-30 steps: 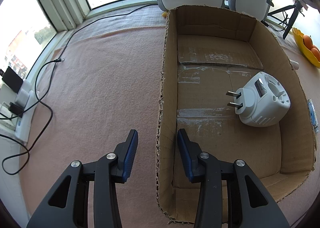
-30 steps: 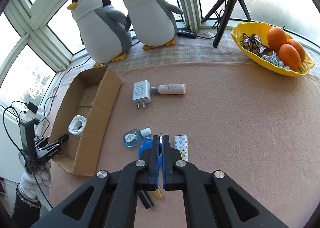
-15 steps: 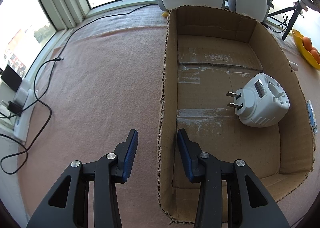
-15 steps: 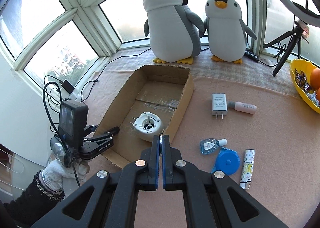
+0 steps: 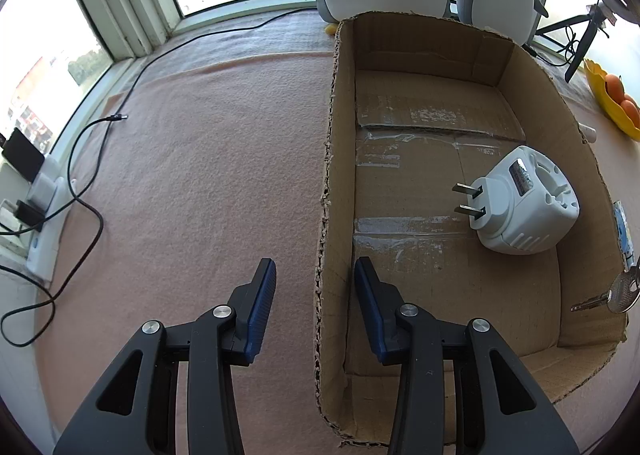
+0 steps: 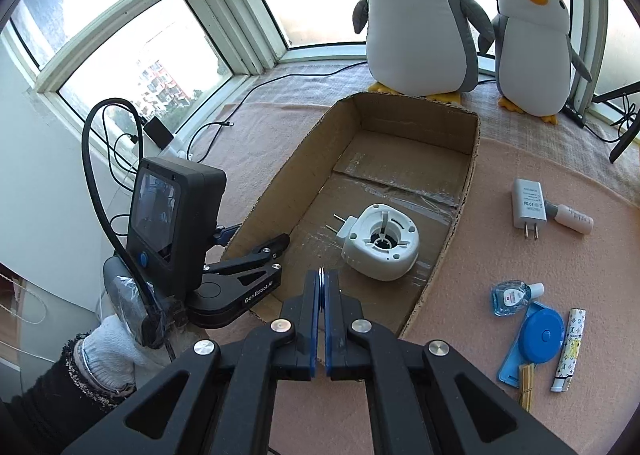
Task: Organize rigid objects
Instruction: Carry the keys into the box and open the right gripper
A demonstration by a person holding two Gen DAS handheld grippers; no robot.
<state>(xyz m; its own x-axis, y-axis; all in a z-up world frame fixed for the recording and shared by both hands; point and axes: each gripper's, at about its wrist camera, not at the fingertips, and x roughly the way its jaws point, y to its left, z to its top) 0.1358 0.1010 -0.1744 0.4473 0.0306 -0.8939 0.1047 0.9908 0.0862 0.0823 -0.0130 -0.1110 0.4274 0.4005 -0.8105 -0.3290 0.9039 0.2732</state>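
Note:
An open cardboard box [image 5: 334, 159] [image 6: 472, 159] lies on the pink cloth with a round white plug adapter [image 5: 520, 203] [image 6: 380, 243] inside. My left gripper [image 5: 314, 291] is open, its fingers straddling the box's left wall near the front corner. It also shows in the right wrist view [image 6: 256, 255]. My right gripper [image 6: 321, 275] is shut on a thin metal key, seen edge-on between the pads. The key [image 5: 616, 295] shows at the right edge of the left wrist view, above the box's near right corner.
On the cloth right of the box lie a white charger [image 6: 528, 203], a small pink tube [image 6: 572, 217], a clear blue bottle [image 6: 512, 295], a blue tape measure [image 6: 540, 335] and a patterned stick [image 6: 570, 347]. Two plush penguins [image 6: 420, 15] stand behind. Cables and a power strip [image 5: 44, 207] lie left.
My right gripper has swung left from the loose items and come close over the box's near end, bringing the key into the left wrist view. The left gripper has stayed put.

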